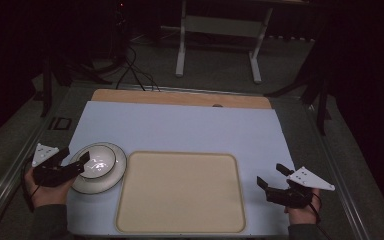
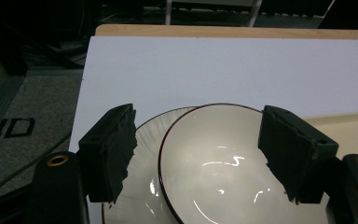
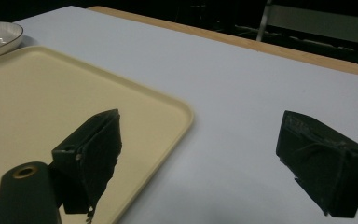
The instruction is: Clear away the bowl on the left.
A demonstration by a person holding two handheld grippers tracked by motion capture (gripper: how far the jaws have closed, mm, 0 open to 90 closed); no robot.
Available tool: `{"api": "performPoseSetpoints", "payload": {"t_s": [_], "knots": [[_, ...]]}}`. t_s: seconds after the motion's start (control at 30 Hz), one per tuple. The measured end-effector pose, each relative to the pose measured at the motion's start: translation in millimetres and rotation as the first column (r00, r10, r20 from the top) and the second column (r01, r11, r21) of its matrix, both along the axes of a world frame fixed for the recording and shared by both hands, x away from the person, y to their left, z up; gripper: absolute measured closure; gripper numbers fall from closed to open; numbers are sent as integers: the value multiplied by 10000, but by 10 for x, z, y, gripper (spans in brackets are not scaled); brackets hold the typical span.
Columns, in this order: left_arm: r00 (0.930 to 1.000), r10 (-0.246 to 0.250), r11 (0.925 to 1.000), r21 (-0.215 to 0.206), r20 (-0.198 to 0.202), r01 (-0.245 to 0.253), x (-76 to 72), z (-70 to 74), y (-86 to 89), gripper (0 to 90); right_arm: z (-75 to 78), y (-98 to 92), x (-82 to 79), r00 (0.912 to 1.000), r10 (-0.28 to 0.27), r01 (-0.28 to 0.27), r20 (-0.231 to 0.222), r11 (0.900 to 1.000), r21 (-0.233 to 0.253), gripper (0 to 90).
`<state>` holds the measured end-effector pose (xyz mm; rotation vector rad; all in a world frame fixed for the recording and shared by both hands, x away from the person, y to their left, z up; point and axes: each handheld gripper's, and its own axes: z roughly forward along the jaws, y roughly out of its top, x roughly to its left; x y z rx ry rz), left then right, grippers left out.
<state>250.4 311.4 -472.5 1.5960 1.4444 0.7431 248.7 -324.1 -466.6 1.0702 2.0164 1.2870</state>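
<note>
White glazed, the bowl (image 1: 98,162) sits in a ribbed saucer (image 1: 111,177) on the surface (image 1: 190,125), just left of a cream tray (image 1: 180,192) holding nothing. Left gripper (image 1: 78,159) spreads wide around the bowl; right gripper (image 1: 270,176) gapes, well apart.

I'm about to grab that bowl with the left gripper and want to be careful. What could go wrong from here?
The bowl sits loose on a plate, so closing the open left gripper on the rim might drag or tip the plate too.
The bowl looks glossy and the jaws span it wide; it may slip when lifted.
The tray lies close beside the plate; a sideways move could knock its edge.
</note>
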Motion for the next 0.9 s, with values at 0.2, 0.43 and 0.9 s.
{"api": "performPoseSetpoints", "payload": {"t_s": [0.2, 0.43, 0.9], "knots": [[10000, 52, 10000, 26, 66, -52, 0, 2, 3, 283, -12, 19, 15, 10000, 43, -44, -83, 9998, -207, 137], [9999, -133, 9999, -101, 29, 133, 31, -15, 15, 305, -13, 33, 15, 10000, 38, -41, -68, 9993, -362, 138], [9965, -171, 9992, -366, -816, 142, 187, -163, 61, 376, -2, 40, 6, 9999, 93, -87, 119, 9989, -464, 137]]}}
